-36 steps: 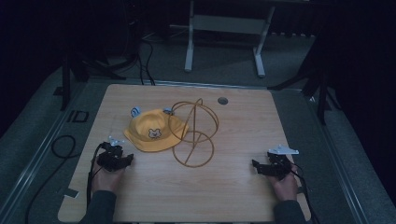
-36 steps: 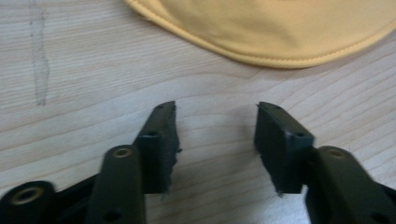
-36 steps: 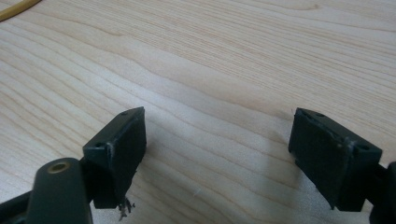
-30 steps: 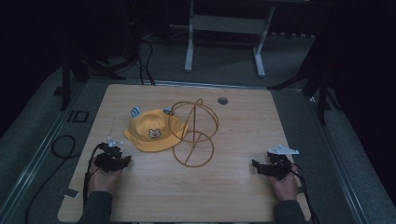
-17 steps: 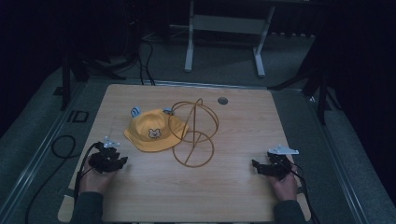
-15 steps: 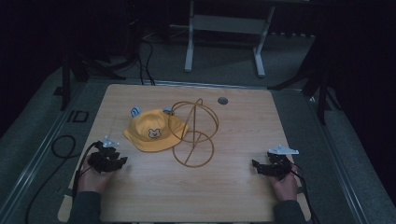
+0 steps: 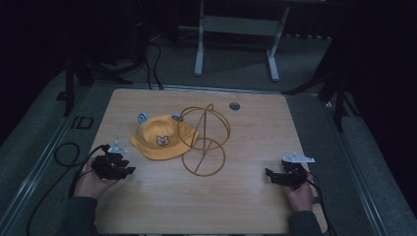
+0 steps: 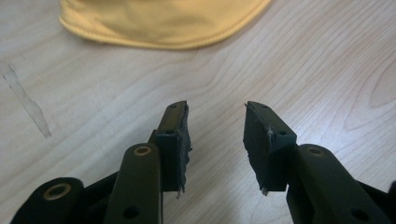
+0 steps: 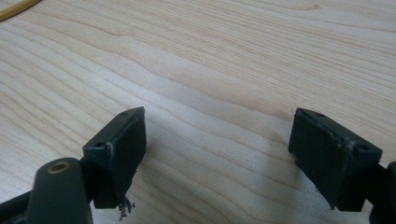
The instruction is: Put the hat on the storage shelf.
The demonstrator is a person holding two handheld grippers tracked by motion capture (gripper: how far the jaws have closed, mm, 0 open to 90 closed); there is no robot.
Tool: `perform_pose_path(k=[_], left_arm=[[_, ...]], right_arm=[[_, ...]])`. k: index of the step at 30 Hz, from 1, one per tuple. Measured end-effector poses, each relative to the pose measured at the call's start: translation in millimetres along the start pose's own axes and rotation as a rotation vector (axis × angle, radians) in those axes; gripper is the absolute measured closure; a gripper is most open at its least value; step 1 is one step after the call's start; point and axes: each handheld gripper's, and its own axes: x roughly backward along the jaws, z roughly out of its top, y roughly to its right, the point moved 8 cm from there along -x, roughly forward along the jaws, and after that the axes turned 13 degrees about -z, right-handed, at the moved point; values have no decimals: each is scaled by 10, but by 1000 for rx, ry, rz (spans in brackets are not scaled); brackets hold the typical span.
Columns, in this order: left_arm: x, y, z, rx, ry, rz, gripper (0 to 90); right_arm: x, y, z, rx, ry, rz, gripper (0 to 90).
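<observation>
The yellow hat (image 7: pixel 161 139) lies flat on the worktop (image 7: pixel 236 206), its far-right brim touching or overlapping the wire stand (image 7: pixel 205 140), a frame of gold hoops that rises just to the right of it. Taking the hat as the landmark, the left gripper (image 7: pixel 129 170) rests down on the wood a little nearer the person and off its left side, while the right gripper (image 7: pixel 268 173) sits well away to the right of it, beyond the wire stand. The left one is plainly the nearer, and its own camera looks straight along its jaws at the hat's stitched brim (image 8: pixel 163 23), which lies ahead of and slightly left of the jaw line with bare wood between. Those jaws stand apart with a modest gap and hold nothing. The right gripper's jaws are spread much wider, also empty, over bare wood, with a sliver of the stand's base ring (image 9: pixel 16 9) at the upper left corner. The reach to the brim likely falls to the left hand (image 7: pixel 91 182), moving forward and slightly left.
</observation>
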Motion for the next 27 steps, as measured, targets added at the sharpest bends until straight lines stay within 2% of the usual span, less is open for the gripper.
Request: perform_pose_path(k=[8, 14, 17, 27], left_arm=[[103, -54, 115, -20, 1, 3, 585], [242, -119, 281, -72, 5, 5, 583], [291, -140, 351, -84, 12, 1, 582], [360, -182, 508, -120, 3, -18, 579]], right_arm=[[0, 0, 0, 0, 1, 0, 191], [0, 0, 0, 1, 0, 0, 191], [0, 0, 0, 0, 1, 0, 191], [0, 0, 0, 0, 1, 0, 191]])
